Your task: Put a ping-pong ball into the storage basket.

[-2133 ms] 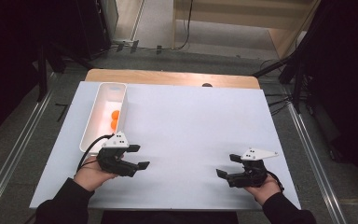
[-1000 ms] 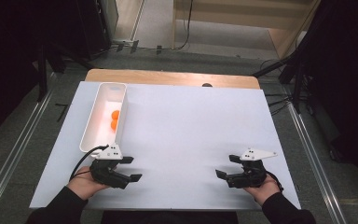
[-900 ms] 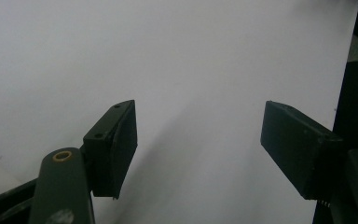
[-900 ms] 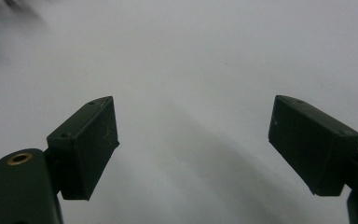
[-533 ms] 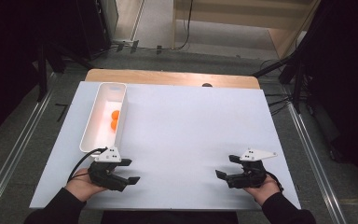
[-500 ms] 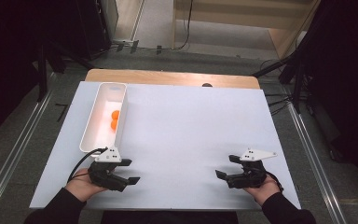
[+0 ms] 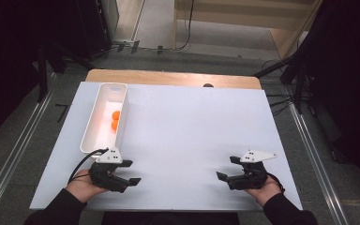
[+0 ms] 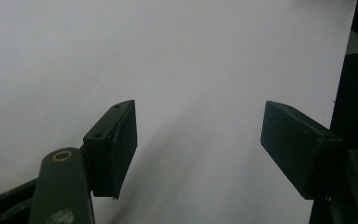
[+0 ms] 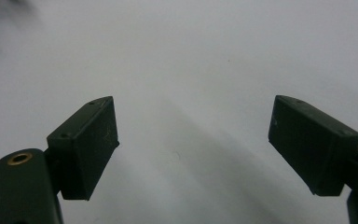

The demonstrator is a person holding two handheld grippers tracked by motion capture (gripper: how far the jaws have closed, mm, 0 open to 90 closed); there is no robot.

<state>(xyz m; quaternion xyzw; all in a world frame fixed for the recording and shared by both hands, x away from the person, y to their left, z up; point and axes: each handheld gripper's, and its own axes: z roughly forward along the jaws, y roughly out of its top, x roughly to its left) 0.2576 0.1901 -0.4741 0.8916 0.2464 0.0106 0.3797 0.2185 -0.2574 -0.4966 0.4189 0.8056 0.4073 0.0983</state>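
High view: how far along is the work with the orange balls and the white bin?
Looks done: two orange balls lie inside the white bin. In hand: nothing; the left tool and right tool rest open at the near edge of the white table, jaws apart over bare surface. Left: no loose balls lie on the table, so it looks finished or paused.

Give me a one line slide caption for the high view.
Two open hand-held black grippers, left and right, rest on a white table near a white rectangular bin holding two orange balls.

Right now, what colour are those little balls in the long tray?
Orange. The two balls lie in the white tray; the high view shows them best.
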